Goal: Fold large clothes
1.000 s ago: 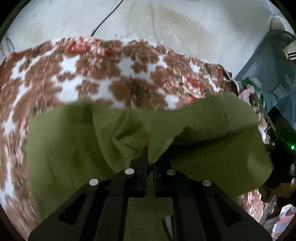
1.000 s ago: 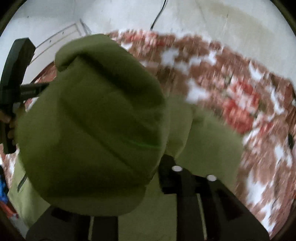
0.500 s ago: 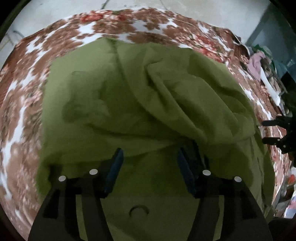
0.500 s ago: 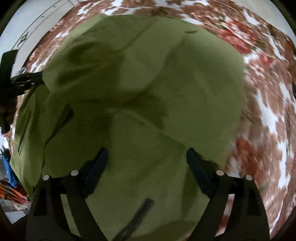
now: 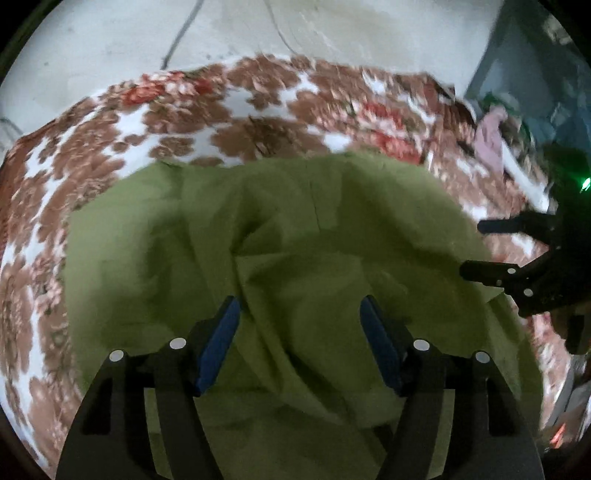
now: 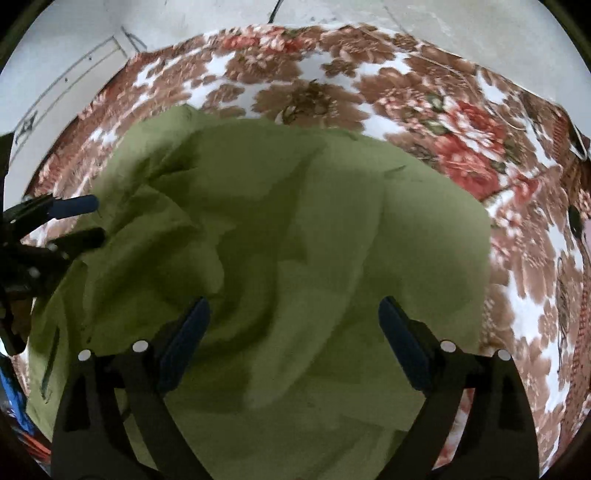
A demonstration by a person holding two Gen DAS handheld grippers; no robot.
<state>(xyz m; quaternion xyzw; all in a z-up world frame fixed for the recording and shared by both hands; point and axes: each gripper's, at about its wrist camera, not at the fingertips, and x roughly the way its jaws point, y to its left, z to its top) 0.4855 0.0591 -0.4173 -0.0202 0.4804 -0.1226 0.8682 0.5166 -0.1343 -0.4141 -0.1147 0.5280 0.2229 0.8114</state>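
An olive green garment (image 5: 295, 240) lies rumpled and folded over itself on a floral bedspread (image 5: 147, 122). It also fills the right wrist view (image 6: 314, 229). My left gripper (image 5: 300, 314) is open and empty just above the cloth's near part. My right gripper (image 6: 293, 317) is open and empty above the cloth too. The right gripper shows at the right edge of the left wrist view (image 5: 498, 251), and the left gripper at the left edge of the right wrist view (image 6: 77, 221), both open beside the garment's edges.
The floral bedspread (image 6: 461, 147) reaches to a pale wall (image 5: 332, 29) behind. A heap of other clothes (image 5: 491, 140) and a grey-blue piece of furniture (image 5: 524, 74) stand at the bed's right side.
Both grippers were shut on the raised garment a second ago. They opened and let it drop folded onto the bed, then drew back a little.
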